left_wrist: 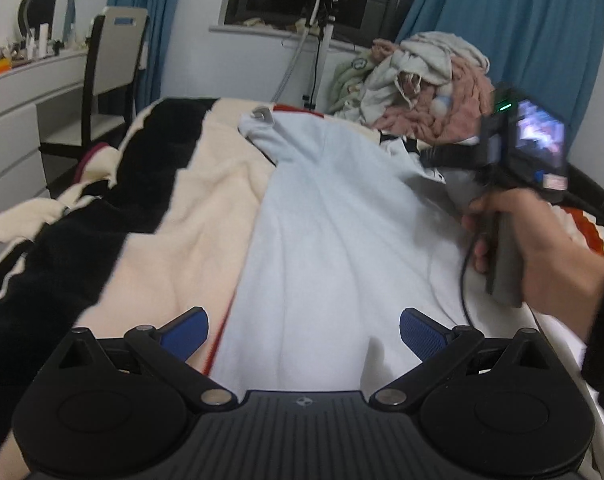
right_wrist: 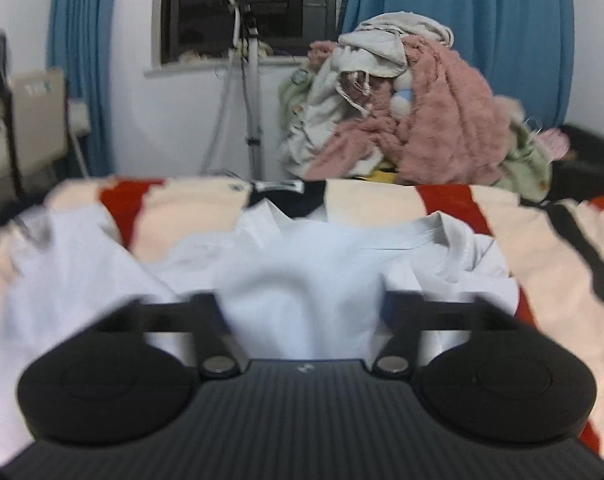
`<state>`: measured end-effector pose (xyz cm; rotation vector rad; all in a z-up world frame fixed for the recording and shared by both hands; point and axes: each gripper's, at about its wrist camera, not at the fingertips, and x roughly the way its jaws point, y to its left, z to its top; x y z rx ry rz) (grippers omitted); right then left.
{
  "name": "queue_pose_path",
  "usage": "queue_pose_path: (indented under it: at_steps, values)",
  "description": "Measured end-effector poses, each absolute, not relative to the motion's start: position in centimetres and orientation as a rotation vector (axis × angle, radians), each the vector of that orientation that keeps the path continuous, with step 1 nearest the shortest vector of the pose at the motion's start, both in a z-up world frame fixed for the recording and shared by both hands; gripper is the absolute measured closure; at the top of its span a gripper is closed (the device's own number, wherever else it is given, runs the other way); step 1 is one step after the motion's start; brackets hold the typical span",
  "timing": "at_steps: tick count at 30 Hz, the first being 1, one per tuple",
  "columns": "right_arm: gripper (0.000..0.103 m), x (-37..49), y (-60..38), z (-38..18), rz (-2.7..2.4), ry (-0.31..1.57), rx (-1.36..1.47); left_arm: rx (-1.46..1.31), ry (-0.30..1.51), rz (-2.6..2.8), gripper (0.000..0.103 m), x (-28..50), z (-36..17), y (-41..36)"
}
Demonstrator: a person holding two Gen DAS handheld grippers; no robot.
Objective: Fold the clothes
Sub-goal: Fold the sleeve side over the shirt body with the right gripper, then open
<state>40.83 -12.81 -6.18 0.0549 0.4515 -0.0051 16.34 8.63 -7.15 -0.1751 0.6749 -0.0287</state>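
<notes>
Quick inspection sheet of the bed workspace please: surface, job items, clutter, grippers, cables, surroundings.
Surface: bed covered by a cream, black and red striped blanket.
Job's things: pale blue garment spread along the blanket, creased, collar end bunched.
Clutter: pile of unfolded clothes, pink, grey and green, at the far end.
Grippers: left gripper open over the garment, nothing between the pads; right gripper open, with a fold of the garment between its fingers.
Cables: black cable hangs from the right gripper's handle.
Surroundings: blue curtains, dark window, tripod stand, chair and dresser on the left.
</notes>
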Motion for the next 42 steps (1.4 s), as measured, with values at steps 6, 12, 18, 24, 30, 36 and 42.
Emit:
queue_pose_path:
  at_steps: [6, 12, 18, 24, 30, 36, 42]
  values:
    - [0.018, 32.8, -16.6, -1.3, 0.083, 0.387, 0.260, -0.164, 0.657, -0.043, 0.000, 15.6, -6.9, 7.8]
    - [0.018, 18.4, -21.6, 2.6, 0.042, 0.350, 0.347, -0.182, 0.649, -0.075, 0.000, 13.5, -5.4, 6.8]
    - [0.016, 3.1, -27.3, 2.2, -0.061, 0.301, 0.404, -0.177, 0.664, -0.133, 0.000, 9.8, -3.4, 5.2]
    - [0.016, -2.7, -28.9, 0.8, -0.159, 0.307, 0.361, -0.028, 0.588, -0.155, 0.000, 5.6, -1.9, 1.5]
    - [0.017, -3.6, -29.2, 0.8, -0.168, 0.281, 0.372, 0.111, 0.556, -0.185, 0.000, 2.9, -2.9, -1.8]
    - [0.017, -3.8, -30.6, 0.3, -0.176, 0.292, 0.444, 0.156, 0.571, -0.204, 0.000, 2.3, -3.8, -3.1]
    - [0.017, -2.5, -30.2, -0.8, -0.142, 0.380, 0.449, 0.161, 0.603, -0.189, 0.000, 2.9, -4.4, -3.1]
